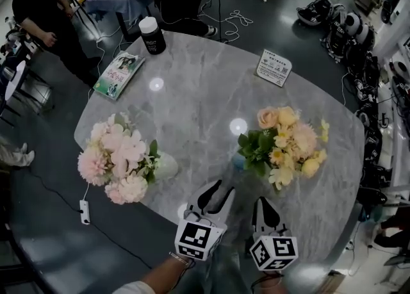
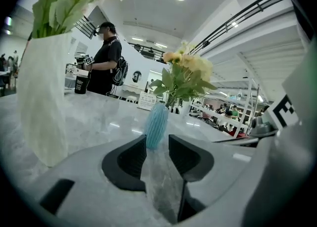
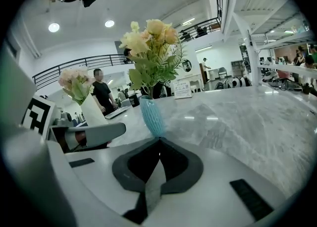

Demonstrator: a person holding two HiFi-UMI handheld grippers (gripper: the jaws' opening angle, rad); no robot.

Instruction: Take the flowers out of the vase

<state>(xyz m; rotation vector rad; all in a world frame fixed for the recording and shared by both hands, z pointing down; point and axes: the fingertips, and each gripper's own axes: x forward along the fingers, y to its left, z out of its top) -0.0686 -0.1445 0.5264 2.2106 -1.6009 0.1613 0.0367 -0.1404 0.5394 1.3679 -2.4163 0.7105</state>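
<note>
A ribbed blue vase (image 1: pixel 238 160) holds yellow and peach flowers (image 1: pixel 288 142) on the grey marble table (image 1: pixel 205 94). A white vase (image 1: pixel 165 166) with pink flowers (image 1: pixel 118 158) stands to its left. My left gripper (image 1: pixel 218 191) hovers just in front of the blue vase, jaws apart with nothing between them. In the left gripper view the blue vase (image 2: pixel 157 124) stands beyond the gap of that gripper (image 2: pixel 157 144), apart from it. My right gripper (image 1: pixel 264 204) is shut and empty beside it. The right gripper view has the blue vase (image 3: pixel 151 114) just past the closed tips of the right gripper (image 3: pixel 159 139).
A black jar with a white lid (image 1: pixel 152 34), a green book (image 1: pixel 119 73) and a small sign card (image 1: pixel 273 67) lie at the table's far side. A person in black (image 1: pixel 45 11) stands at the far left. A cable with a white plug block (image 1: pixel 84 211) lies on the floor.
</note>
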